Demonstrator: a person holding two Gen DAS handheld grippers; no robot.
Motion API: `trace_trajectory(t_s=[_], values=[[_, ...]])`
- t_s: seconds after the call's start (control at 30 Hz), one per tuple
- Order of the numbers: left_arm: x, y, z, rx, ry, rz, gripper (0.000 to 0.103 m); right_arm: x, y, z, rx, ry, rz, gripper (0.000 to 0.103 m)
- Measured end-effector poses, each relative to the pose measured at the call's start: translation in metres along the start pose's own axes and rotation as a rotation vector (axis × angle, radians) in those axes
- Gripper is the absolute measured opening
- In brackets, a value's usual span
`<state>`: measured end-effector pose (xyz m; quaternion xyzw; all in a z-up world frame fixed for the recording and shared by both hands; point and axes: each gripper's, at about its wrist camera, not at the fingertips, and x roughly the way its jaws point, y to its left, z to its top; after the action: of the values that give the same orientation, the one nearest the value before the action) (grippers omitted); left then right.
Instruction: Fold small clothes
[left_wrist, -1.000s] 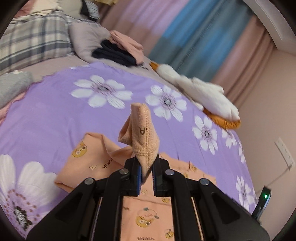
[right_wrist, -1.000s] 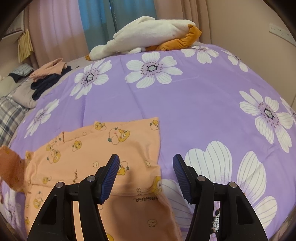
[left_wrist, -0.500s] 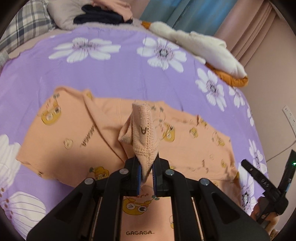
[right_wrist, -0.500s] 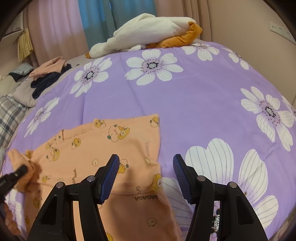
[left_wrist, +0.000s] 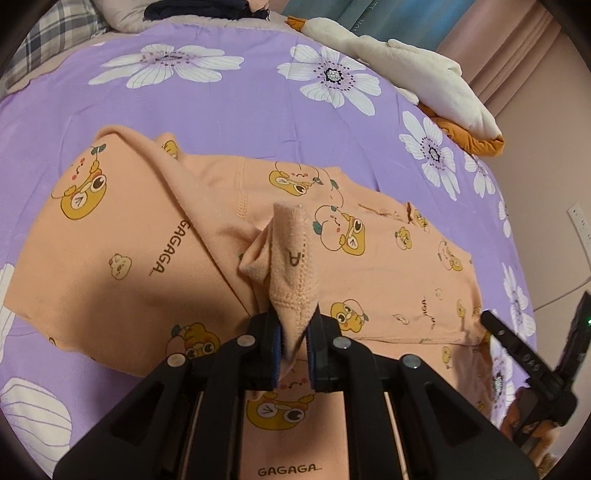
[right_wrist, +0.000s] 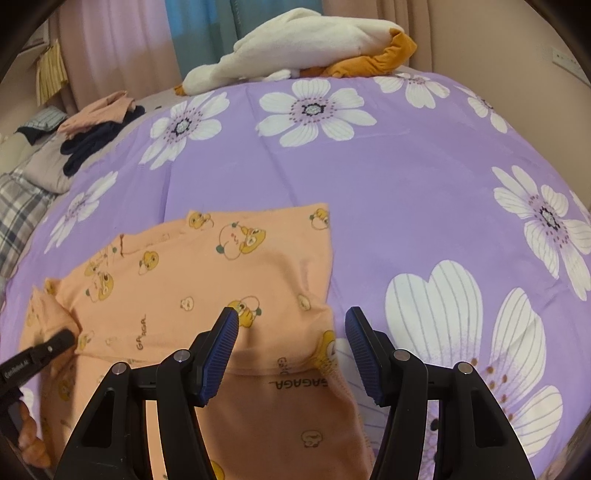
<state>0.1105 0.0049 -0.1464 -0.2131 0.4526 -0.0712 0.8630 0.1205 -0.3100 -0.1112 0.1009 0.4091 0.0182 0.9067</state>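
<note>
Purple bedspread with large white flowers (right_wrist: 369, 192) covers a bed, backed by pink and blue curtains (right_wrist: 122, 48). On it lies a small peach cotton garment printed with cartoon bears (left_wrist: 388, 273), spread mostly flat. The left tool (left_wrist: 294, 338) pinches a folded cuff of that garment (left_wrist: 293, 266), which stands up between its narrow jaws. The right tool (right_wrist: 291, 345) hovers with jaws wide, seemingly just above the garment's edge, gripping nothing.
</note>
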Motion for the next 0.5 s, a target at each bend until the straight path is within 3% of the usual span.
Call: trace_trajectory(t_s=[0.1,0.17,0.37,0.5], values=[[-0.007,-0.001,0.004,0.004,0.011,-0.024,0.024,0.005,0.000,-0.002,-0.007,0.020,-0.015,0.059],[-0.019,-0.003,0.005,0.017,0.002,-0.032,0.050,0.009,0.000,-0.004,-0.010,0.033,-0.025,0.059],[-0.070,0.005,0.016,0.041,-0.134,-0.004,0.073,0.015,0.004,-0.007,-0.027,0.054,-0.038,0.059],[-0.099,0.038,0.025,-0.004,-0.205,0.089,0.073,0.012,0.008,-0.008,-0.043,0.053,-0.045,0.059]])
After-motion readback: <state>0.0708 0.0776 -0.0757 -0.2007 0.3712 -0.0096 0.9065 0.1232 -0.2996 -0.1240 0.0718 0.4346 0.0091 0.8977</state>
